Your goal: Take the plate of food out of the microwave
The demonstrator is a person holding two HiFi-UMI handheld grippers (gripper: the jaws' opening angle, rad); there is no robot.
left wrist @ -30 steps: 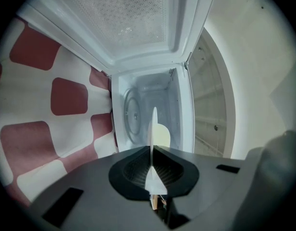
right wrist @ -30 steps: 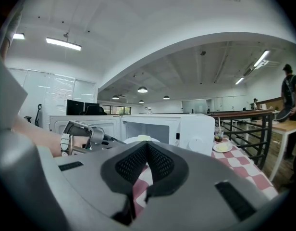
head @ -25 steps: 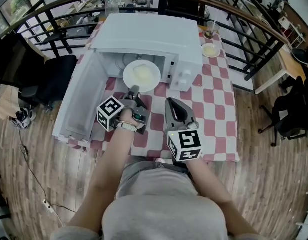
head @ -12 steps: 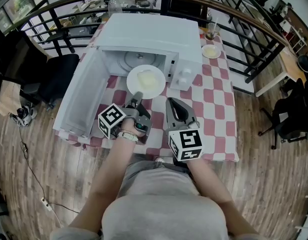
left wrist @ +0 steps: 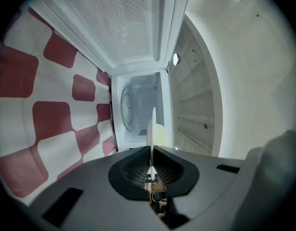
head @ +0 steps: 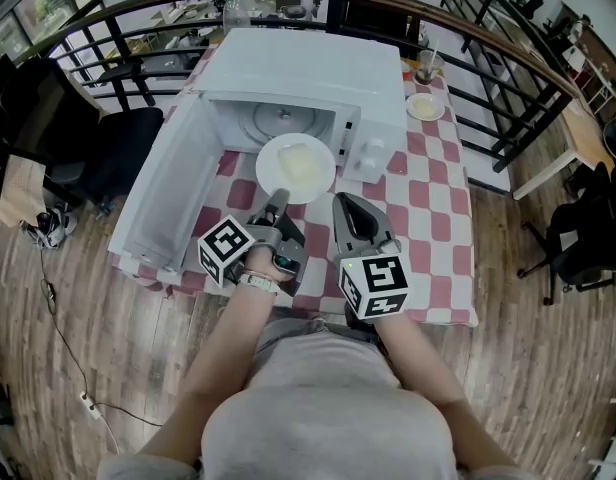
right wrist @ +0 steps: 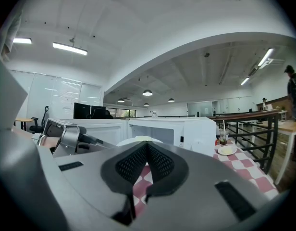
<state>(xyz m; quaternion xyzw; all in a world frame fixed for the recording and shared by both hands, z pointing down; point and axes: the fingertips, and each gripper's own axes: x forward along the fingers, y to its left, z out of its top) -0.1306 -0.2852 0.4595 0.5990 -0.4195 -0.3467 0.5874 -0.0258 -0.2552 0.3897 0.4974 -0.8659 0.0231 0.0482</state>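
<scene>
A white plate (head: 296, 168) with pale yellow food (head: 299, 163) hangs in front of the open white microwave (head: 306, 78), just outside its cavity. My left gripper (head: 277, 200) is shut on the plate's near rim; in the left gripper view the plate (left wrist: 152, 129) shows edge-on between the pressed jaws (left wrist: 151, 163), with the cavity and its glass turntable (left wrist: 126, 111) beyond. My right gripper (head: 352, 208) rests over the checked tablecloth, right of the plate, shut and holding nothing. In the right gripper view the plate (right wrist: 138, 140) peeks over the closed jaws (right wrist: 147, 150).
The microwave door (head: 166, 188) swings open to the left over the table's edge. A red-and-white checked cloth (head: 428, 208) covers the table. A small saucer (head: 425, 106) and a drink glass (head: 425, 66) stand at the back right. A dark railing (head: 508, 58) curves behind.
The plate has come out of the microwave cavity towards me, still held by the left gripper. The right gripper has barely moved.
</scene>
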